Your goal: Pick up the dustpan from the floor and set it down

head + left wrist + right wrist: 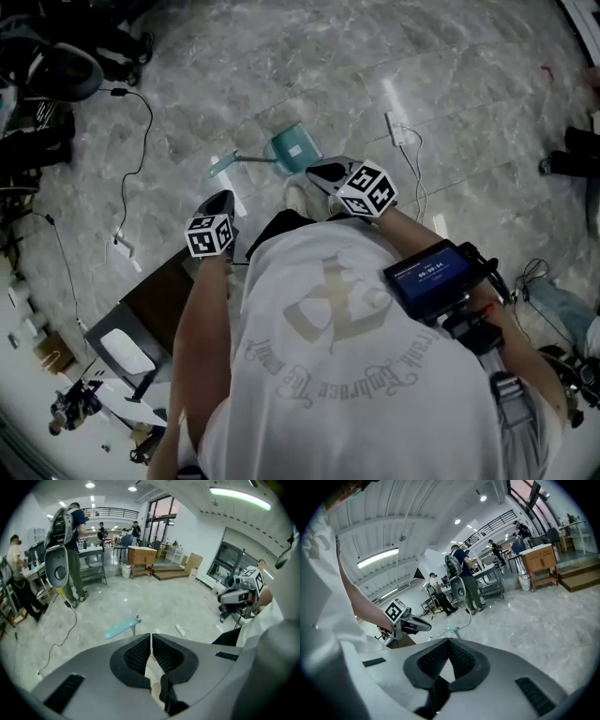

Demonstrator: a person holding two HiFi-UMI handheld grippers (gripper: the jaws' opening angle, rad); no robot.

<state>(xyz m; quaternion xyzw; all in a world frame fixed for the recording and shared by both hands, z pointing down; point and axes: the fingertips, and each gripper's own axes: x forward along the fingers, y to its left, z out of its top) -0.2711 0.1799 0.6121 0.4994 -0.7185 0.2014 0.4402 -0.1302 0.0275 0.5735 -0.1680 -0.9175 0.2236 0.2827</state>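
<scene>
The teal dustpan (296,146) lies on the grey marble floor in front of the person, its long handle (228,165) reaching left. In the head view my left gripper (223,198) hovers just short of the handle's end, jaws shut and empty. My right gripper (320,172) hangs close beside the pan, also shut with nothing held. The left gripper view shows its closed pads (151,644) with the teal handle (122,627) on the floor beyond. In the right gripper view the closed jaws (449,642) face the left gripper (411,623) and a bit of the dustpan (452,630).
A white power strip (396,128) with its cord lies right of the dustpan. A black cable (142,131) snakes over the floor at the left. A brown cabinet (167,302) stands near the person's left leg. Someone's dark shoes (570,156) are at the right edge. People and workbenches (89,557) stand farther off.
</scene>
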